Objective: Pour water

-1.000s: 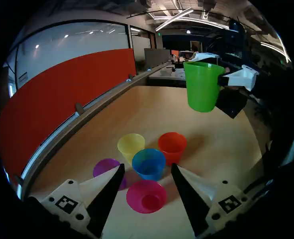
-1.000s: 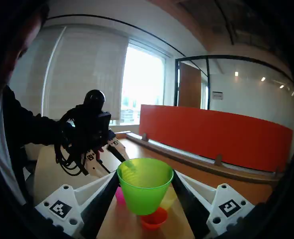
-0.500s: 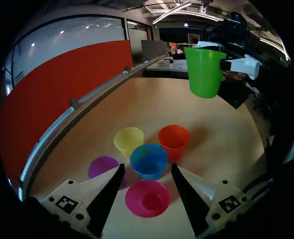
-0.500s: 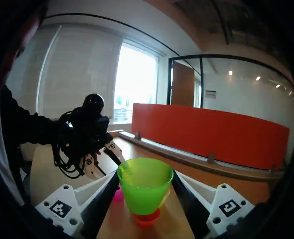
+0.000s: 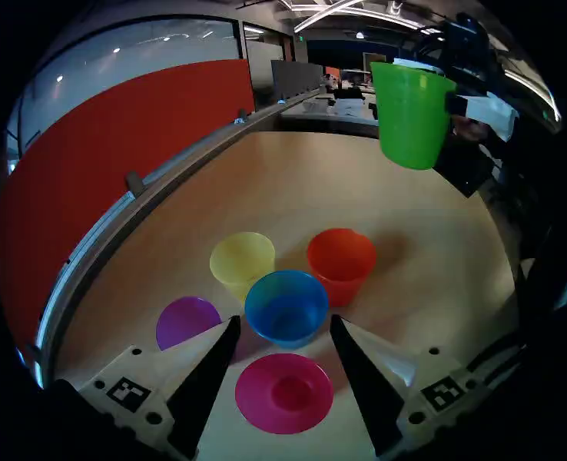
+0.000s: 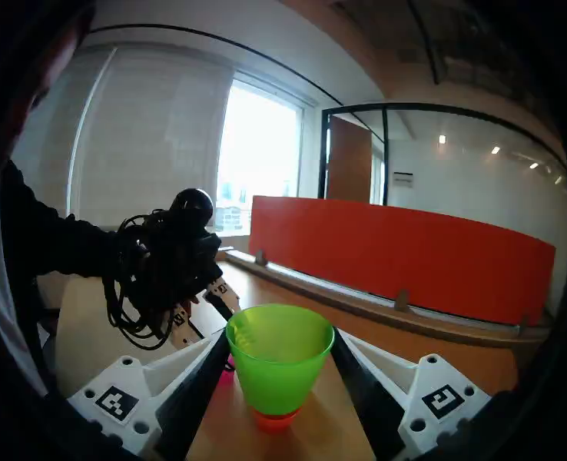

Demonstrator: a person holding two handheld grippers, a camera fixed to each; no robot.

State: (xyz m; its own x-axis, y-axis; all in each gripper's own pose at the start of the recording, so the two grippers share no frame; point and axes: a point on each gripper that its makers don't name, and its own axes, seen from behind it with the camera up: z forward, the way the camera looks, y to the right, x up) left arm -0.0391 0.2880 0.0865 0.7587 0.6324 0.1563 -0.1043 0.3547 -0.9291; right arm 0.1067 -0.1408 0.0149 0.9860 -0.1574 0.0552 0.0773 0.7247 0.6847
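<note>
Green cup [image 6: 280,361] sits clamped between the jaws of the right gripper [image 6: 280,338], one jaw pressing on each side of the cup wall just below the rim. The cup is held roughly upright, mouth up, and is raised clear of the counter [image 5: 299,192]. Whether it contains water cannot be told. In the left gripper view the same cup [image 5: 412,115] appears far ahead of the jaws and to their upper right.

The jaws of the left gripper [image 5: 283,321] are spread apart and grasp nothing. A magenta cup [image 5: 283,392] stands between them, touching neither jaw. A blue cup [image 5: 287,307] stands just ahead of the jaw tips. Beyond it stand a yellow cup [image 5: 242,261] ahead-left and an orange cup [image 5: 341,261] ahead-right. A purple cup [image 5: 187,323] stands just outside the left jaw. All five rest on the counter, mouths up.
</note>
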